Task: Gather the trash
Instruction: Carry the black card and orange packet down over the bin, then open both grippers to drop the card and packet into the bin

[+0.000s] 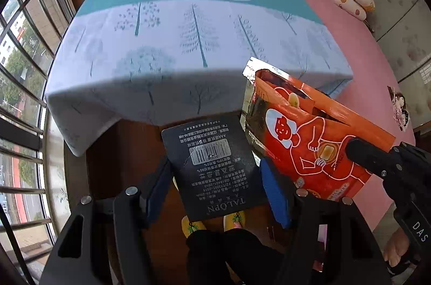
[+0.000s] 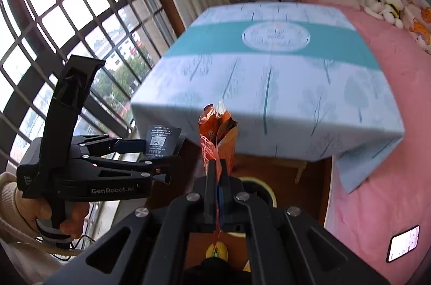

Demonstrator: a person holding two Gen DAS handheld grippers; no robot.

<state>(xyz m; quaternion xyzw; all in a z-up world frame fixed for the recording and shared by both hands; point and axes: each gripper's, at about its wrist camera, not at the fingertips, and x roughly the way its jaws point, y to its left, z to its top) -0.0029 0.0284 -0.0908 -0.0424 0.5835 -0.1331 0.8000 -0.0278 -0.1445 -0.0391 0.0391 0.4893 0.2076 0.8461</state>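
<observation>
Left wrist | black card (image 1: 212, 169) between jaws | orange packet (image 1: 309, 139) beside

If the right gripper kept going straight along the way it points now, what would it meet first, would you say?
Probably the near edge of the table with the tree-print cloth, just beyond the orange packet that the right gripper holds. Depth is unclear; it might pass underneath to the wooden floor.

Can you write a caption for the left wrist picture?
Left gripper clamps a black printed card; right gripper holds an orange foil bag.
</observation>
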